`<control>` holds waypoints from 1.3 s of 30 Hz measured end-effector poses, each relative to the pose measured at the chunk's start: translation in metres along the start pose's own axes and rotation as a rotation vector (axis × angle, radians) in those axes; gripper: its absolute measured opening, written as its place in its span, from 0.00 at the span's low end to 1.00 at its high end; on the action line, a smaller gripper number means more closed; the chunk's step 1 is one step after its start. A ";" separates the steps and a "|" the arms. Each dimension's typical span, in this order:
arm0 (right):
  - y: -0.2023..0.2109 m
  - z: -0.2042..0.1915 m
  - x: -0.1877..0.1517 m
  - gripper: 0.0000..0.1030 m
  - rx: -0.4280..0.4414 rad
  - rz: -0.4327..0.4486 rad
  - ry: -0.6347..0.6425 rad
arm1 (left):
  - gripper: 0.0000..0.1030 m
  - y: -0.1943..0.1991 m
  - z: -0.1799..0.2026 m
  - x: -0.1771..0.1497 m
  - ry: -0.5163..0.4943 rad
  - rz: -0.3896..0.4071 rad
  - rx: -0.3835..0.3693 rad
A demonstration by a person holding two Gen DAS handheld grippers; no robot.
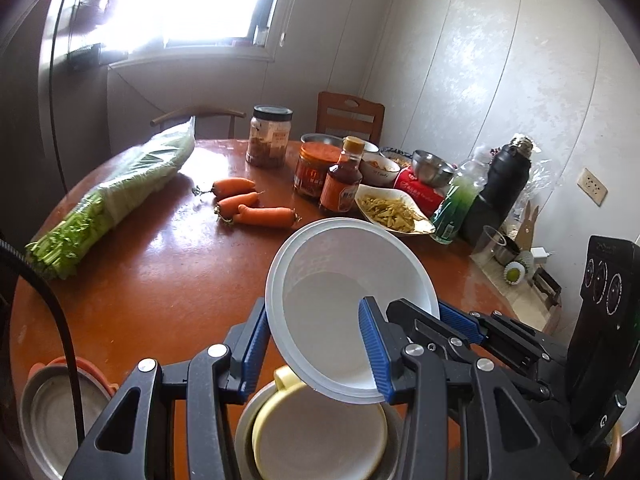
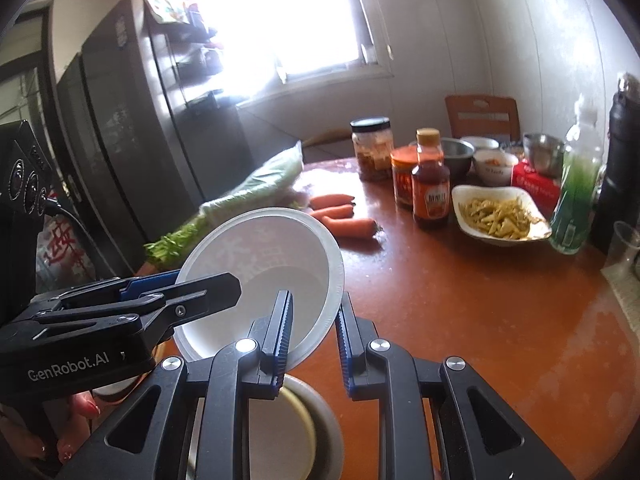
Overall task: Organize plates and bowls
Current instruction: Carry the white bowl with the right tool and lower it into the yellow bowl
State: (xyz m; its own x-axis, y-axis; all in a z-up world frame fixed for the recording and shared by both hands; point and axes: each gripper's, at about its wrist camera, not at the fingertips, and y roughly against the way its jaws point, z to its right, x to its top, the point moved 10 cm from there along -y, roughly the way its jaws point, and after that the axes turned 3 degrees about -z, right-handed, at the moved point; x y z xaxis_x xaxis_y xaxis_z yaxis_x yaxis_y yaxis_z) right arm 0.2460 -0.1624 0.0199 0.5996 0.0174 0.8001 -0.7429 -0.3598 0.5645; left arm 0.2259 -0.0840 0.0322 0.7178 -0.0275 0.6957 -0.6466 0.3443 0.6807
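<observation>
Both grippers clamp one translucent white plastic bowl (image 1: 352, 300), tilted and lifted clear of the round reddish-brown desk (image 1: 160, 272). The left hand-held gripper (image 1: 316, 348) grips the bowl's near rim, one blue pad inside, one outside. The right hand-held gripper (image 2: 314, 338) pinches the rim at about 5 o'clock of the bowl in its own view. Directly beneath sits a pale yellow bowl (image 1: 320, 436) nested in a steel bowl (image 1: 244, 432). Three orange carrots (image 1: 248, 204) lie at 11 o'clock of the white bowl, a white dish of yellow-green vegetables (image 1: 392, 210) at 1 o'clock.
</observation>
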 end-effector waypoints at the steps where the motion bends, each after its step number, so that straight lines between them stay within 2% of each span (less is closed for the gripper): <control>1: 0.004 -0.003 -0.002 0.21 0.000 0.004 0.005 | 0.44 0.006 0.001 -0.003 -0.003 0.008 0.002; 13: 0.041 -0.034 -0.037 0.22 0.008 0.024 0.053 | 0.44 0.045 0.004 -0.041 -0.031 0.038 0.033; 25: 0.042 -0.034 -0.074 0.22 0.006 -0.025 0.053 | 0.44 0.035 0.006 -0.075 -0.043 0.004 0.034; 39: 0.022 -0.021 -0.098 0.22 -0.012 -0.084 0.048 | 0.44 0.010 0.003 -0.095 -0.046 -0.038 0.050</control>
State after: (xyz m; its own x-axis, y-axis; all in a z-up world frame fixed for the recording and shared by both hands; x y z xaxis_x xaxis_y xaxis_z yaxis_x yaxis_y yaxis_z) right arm 0.1644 -0.1525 -0.0422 0.6448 0.0922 0.7588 -0.6945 -0.3438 0.6320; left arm 0.1501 -0.0805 -0.0266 0.7303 -0.0831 0.6781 -0.6319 0.2951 0.7167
